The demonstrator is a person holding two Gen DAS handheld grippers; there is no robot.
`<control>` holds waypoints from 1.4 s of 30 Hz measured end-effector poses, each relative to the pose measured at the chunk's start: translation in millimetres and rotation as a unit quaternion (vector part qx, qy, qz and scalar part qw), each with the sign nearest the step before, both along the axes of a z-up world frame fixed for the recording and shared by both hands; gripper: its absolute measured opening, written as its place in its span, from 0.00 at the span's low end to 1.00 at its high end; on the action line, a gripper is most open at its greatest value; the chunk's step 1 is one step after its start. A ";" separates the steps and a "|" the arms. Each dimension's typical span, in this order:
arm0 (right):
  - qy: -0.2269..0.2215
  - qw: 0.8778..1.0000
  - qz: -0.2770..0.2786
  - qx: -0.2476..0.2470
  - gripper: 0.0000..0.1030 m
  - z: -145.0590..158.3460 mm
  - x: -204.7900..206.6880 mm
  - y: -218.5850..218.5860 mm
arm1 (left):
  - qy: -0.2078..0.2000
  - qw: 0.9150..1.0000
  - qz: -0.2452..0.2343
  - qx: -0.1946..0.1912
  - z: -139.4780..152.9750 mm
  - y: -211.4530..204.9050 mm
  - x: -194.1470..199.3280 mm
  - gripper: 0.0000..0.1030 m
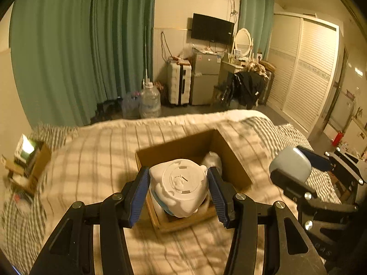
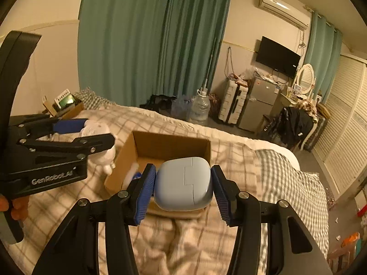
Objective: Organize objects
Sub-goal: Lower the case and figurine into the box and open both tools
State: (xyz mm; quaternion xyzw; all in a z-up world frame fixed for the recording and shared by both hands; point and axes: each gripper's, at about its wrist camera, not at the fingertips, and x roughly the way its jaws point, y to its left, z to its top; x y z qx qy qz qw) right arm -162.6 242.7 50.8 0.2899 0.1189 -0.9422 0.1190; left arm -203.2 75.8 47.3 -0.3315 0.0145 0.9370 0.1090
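My left gripper is shut on a white plastic figurine, base towards the camera, held over the near end of an open cardboard box on the bed. A white wrapped item lies inside the box. My right gripper is shut on a pale blue rounded case, held above the near edge of the same box. The left gripper with the figurine shows at the left of the right wrist view. The right gripper with the case shows at the right of the left wrist view.
The bed has a checked blanket. A second small cardboard box with cards stands at the bed's far left corner. Beyond the bed are water jugs, a suitcase, a small fridge and green curtains.
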 end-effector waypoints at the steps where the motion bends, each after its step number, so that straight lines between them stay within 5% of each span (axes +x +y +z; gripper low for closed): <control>1: -0.002 1.000 0.003 -0.005 0.48 0.3 -5.5 0.2 | 0.002 1.000 0.002 -0.003 1.0 0.2 -7.4 0.51; 9: -0.017 1.000 0.004 -0.026 0.48 -20.8 -72.9 5.3 | -0.010 1.000 0.013 0.000 -28.3 -0.5 -60.0 0.51; 22: -0.085 0.995 0.013 -0.047 0.48 -114.8 -146.3 2.9 | -0.081 0.996 0.016 -0.015 -123.1 3.5 -108.1 0.51; 25: -0.081 0.995 0.016 -0.056 0.62 -115.9 -144.0 5.6 | -0.093 0.995 0.020 -0.002 -126.7 -0.4 -110.4 0.53; 29: -0.060 0.996 0.005 -0.059 0.63 -97.2 -129.7 11.4 | -0.090 0.996 0.026 -0.001 -119.0 -1.7 -99.9 0.73; 34: -0.045 0.997 -0.014 -0.066 0.66 -66.5 -106.1 20.2 | -0.066 0.997 0.027 -0.018 -84.0 2.8 -79.1 0.77; 36: -0.035 0.997 -0.018 -0.058 0.71 -49.9 -91.5 22.9 | -0.052 0.998 0.032 -0.011 -67.8 2.0 -68.2 0.90; 42: 0.017 0.998 -0.041 -0.045 0.84 14.9 -38.6 33.3 | 0.000 0.999 0.031 0.014 -2.2 -3.5 -26.1 0.95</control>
